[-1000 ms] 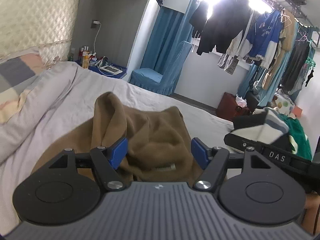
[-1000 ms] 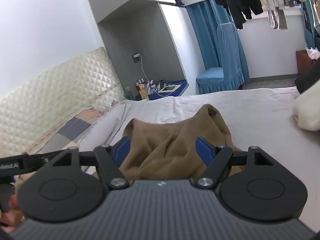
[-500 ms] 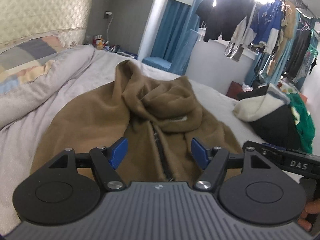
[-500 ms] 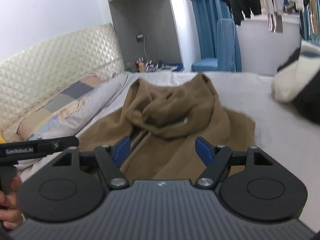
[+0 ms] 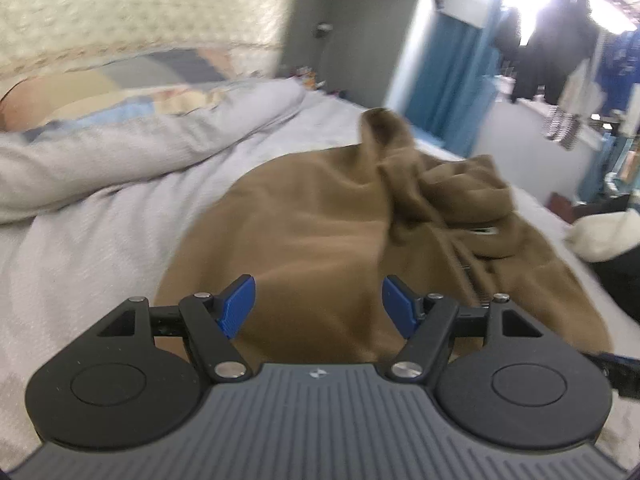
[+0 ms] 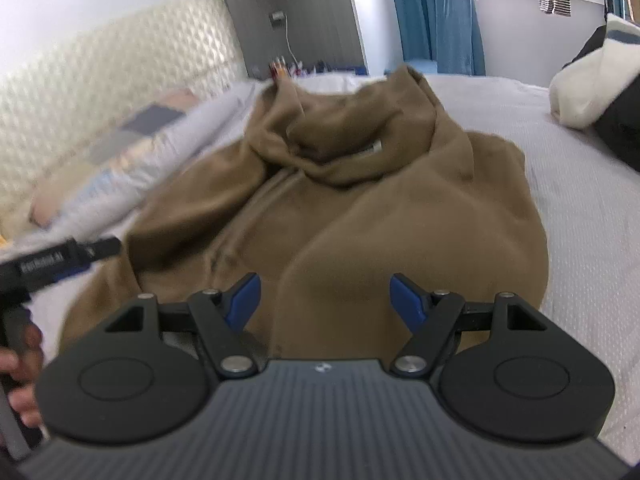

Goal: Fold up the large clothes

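A grey-sheeted bed [image 5: 100, 248] is covered by a brown hoodie [image 5: 320, 240]; a pillow [image 5: 132, 92] lies far left. Both the left gripper [image 5: 319, 304] and right gripper [image 6: 325, 300] are held released.

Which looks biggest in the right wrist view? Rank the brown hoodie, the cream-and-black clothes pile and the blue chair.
1. Brown hoodie, clearly the largest.
2. Cream-and-black clothes pile, cut off by the frame edge.
3. Blue chair, though it stands farther back, so its true size is unsure.

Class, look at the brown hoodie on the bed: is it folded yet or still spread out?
Spread, not folded. The hoodie lies open on the bed, front up, its hood bunched at the far end.
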Available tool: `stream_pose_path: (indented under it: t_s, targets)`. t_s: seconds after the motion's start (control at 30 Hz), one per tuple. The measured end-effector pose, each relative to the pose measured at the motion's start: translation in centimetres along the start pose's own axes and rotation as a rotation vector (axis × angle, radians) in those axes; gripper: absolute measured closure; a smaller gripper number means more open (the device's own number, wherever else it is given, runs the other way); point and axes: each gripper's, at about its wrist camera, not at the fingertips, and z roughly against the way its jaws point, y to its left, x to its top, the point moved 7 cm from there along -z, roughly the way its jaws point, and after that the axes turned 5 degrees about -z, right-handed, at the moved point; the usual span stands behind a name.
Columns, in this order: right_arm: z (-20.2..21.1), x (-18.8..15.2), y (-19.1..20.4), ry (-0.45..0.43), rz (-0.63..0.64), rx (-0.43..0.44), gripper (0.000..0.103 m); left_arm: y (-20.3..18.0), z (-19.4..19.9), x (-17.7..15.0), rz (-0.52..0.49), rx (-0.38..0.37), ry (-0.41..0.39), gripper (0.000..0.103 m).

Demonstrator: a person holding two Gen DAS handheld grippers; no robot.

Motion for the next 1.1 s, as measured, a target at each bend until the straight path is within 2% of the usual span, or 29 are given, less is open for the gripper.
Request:
stream_pose_path:
  t_s: [0.17, 0.37, 0.43, 0.5, 0.53, 0.6, 0.67, 0.77, 0.93, 1.1]
  targets:
    - [-1.8, -1.0, 0.1, 0.083, 0.015, -0.019, 0.029, 0.9, -1.7, -0.3, 0.073, -0.029, 0.04, 0.026]
    - [-3.8, -3.0, 0.5, 0.148, 0.122, -0.095, 0.029, 0.6, -2.8, -0.6, 0.082, 0.004, 0.054, 0.027]
    - [-4.3, -3.5, 0.3, 0.171, 0.132, -0.113, 0.036, 0.5, -3.3, -0.8, 0.073, 0.011, 0.062, 0.034]
    - [-4.6, -3.7, -0.1, 0.19, 0.115, -0.126, 0.053, 0.6, -3.4, -0.9, 0.074, 0.029, 0.062, 0.049]
    - [-4.5, -3.7, -0.3, 0.19, 0.1, -0.124, 0.056, 0.7, -3.4, -0.8, 0.077, 0.032, 0.06, 0.053]
    - [-3.9, -3.4, -0.4, 0.178, 0.081, -0.115, 0.082, 1.0, -3.0, -0.5, 0.089, 0.029, 0.048, 0.07]
    - [-3.0, -2.9, -0.6, 0.159, 0.055, -0.101, 0.092, 1.5, -2.4, -0.2, 0.105, 0.028, 0.03, 0.076]
    - [-1.1, -1.8, -0.9, 0.093, 0.061, -0.133, 0.094, 2.8, -1.2, 0.5, 0.144, 0.027, -0.003, 0.085]
    - [2.5, 0.8, -2.7, -0.026, 0.049, -0.197, 0.095, 5.5, 1.1, 2.2, 0.206, 0.045, -0.085, 0.092]
    - [6.3, 5.9, -6.2, -0.151, 0.056, -0.282, 0.095, 8.2, 2.5, 6.2, 0.17, 0.11, -0.167, 0.095]
